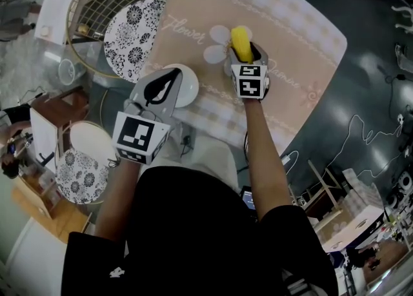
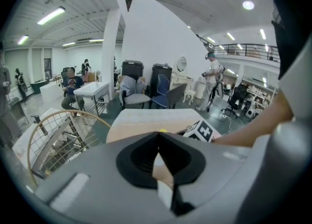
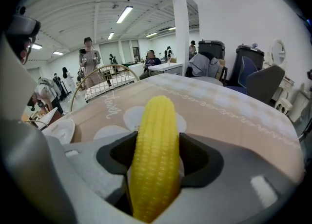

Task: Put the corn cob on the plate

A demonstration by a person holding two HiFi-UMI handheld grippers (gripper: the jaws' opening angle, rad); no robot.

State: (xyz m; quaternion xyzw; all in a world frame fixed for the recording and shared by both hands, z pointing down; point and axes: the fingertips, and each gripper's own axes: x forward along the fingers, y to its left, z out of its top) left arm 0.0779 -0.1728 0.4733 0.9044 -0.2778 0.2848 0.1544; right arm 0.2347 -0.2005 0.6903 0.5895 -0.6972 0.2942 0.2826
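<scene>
**Op 1:** Right hand-held gripper [image 3: 156, 146] first. What do you read on it?

**Op 2:** I see its jaws standing wide, one on each side of the corn cob [image 3: 155, 159]. The cob runs lengthwise between them with its tip pointing to the far side. I see no pad biting in, so I call it open around the cob.

**Op 1:** Where is the cob?

**Op 2:** Over the white flower print [image 1: 216, 48] on the table [image 1: 303, 37]. I cannot tell whether it rests on the cloth. The plate [image 1: 188, 89] is to its left and a little nearer, apart from it.

**Op 1:** And my left hand-held gripper [image 1: 170, 74]?

**Op 2:** Its jaws are together with nothing between them, and it sits over the near left part of the plate.
</scene>
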